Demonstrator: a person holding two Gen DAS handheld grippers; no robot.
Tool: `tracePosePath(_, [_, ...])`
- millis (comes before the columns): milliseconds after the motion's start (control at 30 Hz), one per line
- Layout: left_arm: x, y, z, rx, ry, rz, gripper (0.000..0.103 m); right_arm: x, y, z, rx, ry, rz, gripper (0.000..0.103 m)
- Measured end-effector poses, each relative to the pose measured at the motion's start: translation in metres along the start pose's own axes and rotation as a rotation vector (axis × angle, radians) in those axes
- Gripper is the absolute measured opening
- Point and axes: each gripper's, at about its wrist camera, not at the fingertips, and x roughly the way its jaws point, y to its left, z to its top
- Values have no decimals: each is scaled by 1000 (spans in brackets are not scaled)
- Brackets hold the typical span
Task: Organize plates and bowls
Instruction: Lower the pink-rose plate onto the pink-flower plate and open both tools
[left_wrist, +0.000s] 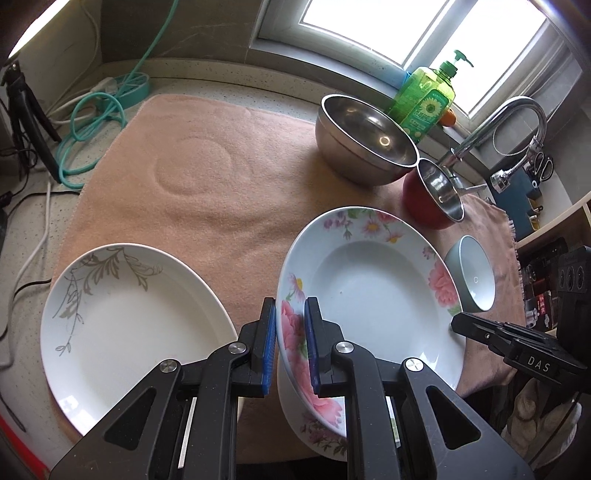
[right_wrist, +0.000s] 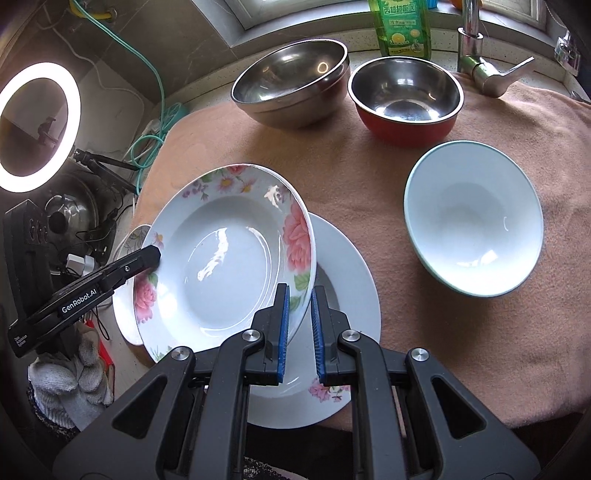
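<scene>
Now both tongs (left_wrist: 290, 332) (right_wrist: 300, 321) grip floral plate (left_wrist: 373, 291) rims.

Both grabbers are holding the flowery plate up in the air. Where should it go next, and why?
Probably straight down onto the plain white plate under it. Both the left gripper and the right gripper pinch the floral plate by opposite rims, tilted above that plate, so lowering it would stack them.

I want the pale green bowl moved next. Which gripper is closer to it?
Right. The right gripper grips the floral plate's rim beside the pale green bowl; the left gripper grips the far rim.
</scene>
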Motion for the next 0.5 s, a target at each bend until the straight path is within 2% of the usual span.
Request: tracePosePath(500, [12, -17, -25, 6, 59, -11, 13, 9, -26, -30, 15, 73, -24, 12])
